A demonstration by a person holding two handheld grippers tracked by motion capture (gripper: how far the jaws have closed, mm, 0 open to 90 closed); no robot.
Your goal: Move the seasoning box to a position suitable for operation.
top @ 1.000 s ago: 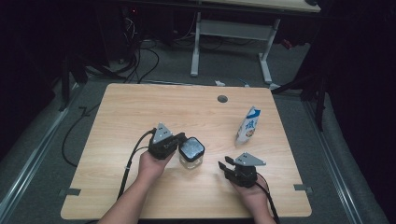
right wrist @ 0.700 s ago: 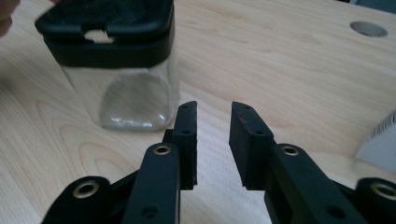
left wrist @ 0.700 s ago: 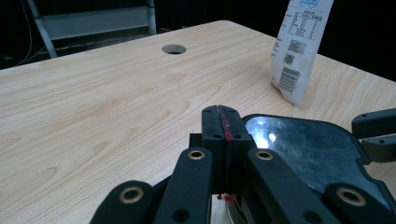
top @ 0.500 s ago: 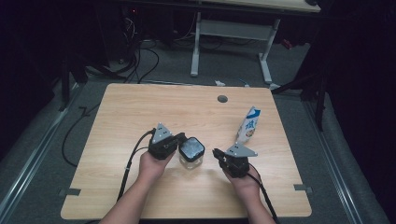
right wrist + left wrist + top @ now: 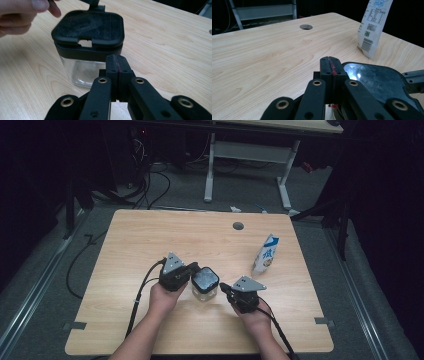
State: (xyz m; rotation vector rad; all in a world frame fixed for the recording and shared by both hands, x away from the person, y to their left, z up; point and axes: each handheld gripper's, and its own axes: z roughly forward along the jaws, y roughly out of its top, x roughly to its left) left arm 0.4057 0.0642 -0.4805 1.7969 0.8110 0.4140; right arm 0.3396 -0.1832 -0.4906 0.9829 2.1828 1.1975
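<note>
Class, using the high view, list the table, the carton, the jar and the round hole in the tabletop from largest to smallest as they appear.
1. Table
2. Carton and jar: they look about alike in size, so no ranking between them.
3. Hole

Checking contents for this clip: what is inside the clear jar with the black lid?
Through the clear jar wall nothing shows inside, only wood grain behind. Its black lid hides the upper part.
</note>
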